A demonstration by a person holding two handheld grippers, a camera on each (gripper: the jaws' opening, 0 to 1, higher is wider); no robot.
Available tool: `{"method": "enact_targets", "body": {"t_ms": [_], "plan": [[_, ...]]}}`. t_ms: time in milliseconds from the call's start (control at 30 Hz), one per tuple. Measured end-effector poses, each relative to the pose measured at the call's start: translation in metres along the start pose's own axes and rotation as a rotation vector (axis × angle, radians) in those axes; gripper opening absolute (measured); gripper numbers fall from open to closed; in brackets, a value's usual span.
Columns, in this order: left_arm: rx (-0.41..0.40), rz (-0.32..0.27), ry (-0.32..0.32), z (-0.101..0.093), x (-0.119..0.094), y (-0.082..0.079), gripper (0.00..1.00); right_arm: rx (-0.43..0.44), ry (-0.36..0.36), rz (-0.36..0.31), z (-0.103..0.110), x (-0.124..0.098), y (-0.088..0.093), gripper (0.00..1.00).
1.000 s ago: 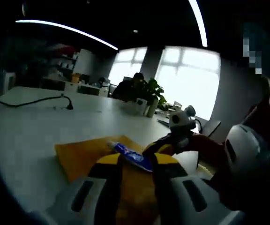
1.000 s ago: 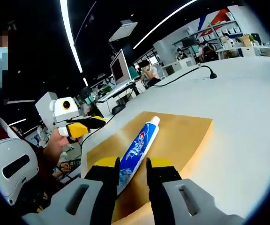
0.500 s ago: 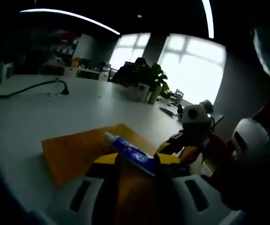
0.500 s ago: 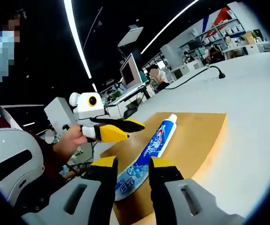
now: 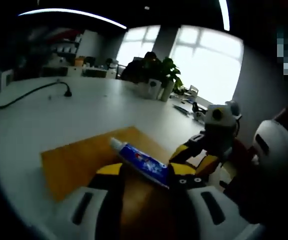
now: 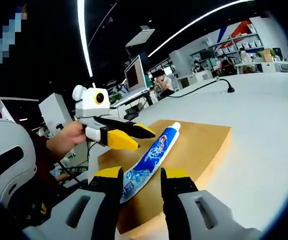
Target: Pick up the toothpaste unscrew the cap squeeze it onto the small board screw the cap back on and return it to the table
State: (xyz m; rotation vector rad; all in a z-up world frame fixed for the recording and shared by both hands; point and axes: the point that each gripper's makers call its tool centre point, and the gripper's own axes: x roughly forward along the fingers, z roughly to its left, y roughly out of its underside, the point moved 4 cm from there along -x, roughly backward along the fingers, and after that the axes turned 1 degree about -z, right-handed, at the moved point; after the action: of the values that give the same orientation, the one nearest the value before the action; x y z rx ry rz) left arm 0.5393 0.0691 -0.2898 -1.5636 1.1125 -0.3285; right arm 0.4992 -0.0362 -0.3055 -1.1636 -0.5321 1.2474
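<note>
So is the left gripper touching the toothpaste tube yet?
Apart. The right gripper view shows the left gripper beside the toothpaste tube with bare wooden board visible between them.

Toothpaste tube (image 6: 150, 158): blue body with white and red lettering, white cap. Small board (image 6: 194, 150): plain tan-orange. Table (image 6: 264, 125): white. Left gripper (image 6: 144, 133): yellow-and-black jaws on a white body. Right gripper (image 6: 140, 176): yellow jaw tips, black jaws, grey base. Cable (image 5: 24, 96): black.
</note>
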Motion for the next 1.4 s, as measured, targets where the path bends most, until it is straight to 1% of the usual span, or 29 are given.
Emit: {"method": "enact_targets", "body": {"t_ms": [133, 367, 500, 600, 667, 733, 800, 867, 967, 1067, 1133, 1233, 1333, 1367, 1400], "plan": [[0.008, 0.018, -0.011, 0.001, 0.001, 0.001, 0.37, 0.001, -0.056, 0.017, 0.008, 0.003, 0.0, 0.35], [0.001, 0.043, -0.017, 0.002, 0.001, 0.002, 0.37, 0.017, -0.115, 0.009, 0.02, 0.011, 0.001, 0.34], [0.007, 0.063, -0.014, 0.001, 0.004, 0.0, 0.4, 0.027, -0.144, 0.002, 0.031, 0.018, 0.003, 0.35], [0.014, 0.073, -0.014, 0.0, 0.005, -0.001, 0.41, 0.029, -0.162, -0.001, 0.039, 0.025, 0.003, 0.36], [0.018, 0.077, -0.015, 0.0, 0.006, -0.002, 0.41, 0.019, -0.165, 0.003, 0.043, 0.028, 0.002, 0.37], [0.022, 0.081, -0.02, 0.001, 0.006, -0.003, 0.41, 0.0, -0.165, 0.003, 0.044, 0.026, 0.001, 0.37], [0.031, 0.093, -0.03, 0.002, 0.008, -0.002, 0.41, -0.002, -0.157, -0.004, 0.042, 0.022, 0.001, 0.37], [0.035, 0.106, -0.034, 0.0, 0.011, 0.001, 0.41, 0.005, -0.141, -0.013, 0.037, 0.018, 0.001, 0.36], [0.035, 0.117, -0.037, 0.004, 0.015, 0.003, 0.41, 0.01, -0.119, -0.031, 0.034, 0.014, 0.0, 0.34], [0.028, 0.121, -0.035, 0.003, 0.017, 0.002, 0.41, -0.001, -0.078, -0.037, 0.027, 0.009, -0.001, 0.34], [0.029, 0.122, -0.036, 0.003, 0.018, 0.0, 0.42, -0.006, -0.069, -0.033, 0.026, 0.007, -0.001, 0.34], [0.033, 0.13, -0.044, 0.004, 0.019, -0.001, 0.42, -0.014, -0.075, -0.018, 0.026, 0.007, 0.001, 0.35], [0.022, 0.135, -0.047, 0.005, 0.02, -0.001, 0.42, -0.023, -0.084, 0.003, 0.028, 0.011, 0.005, 0.35], [0.022, 0.135, -0.048, 0.006, 0.021, -0.001, 0.42, -0.044, -0.087, -0.011, 0.028, 0.012, 0.003, 0.35], [0.023, 0.136, -0.051, 0.006, 0.022, -0.001, 0.41, -0.034, -0.09, -0.003, 0.03, 0.013, 0.004, 0.35]]}}
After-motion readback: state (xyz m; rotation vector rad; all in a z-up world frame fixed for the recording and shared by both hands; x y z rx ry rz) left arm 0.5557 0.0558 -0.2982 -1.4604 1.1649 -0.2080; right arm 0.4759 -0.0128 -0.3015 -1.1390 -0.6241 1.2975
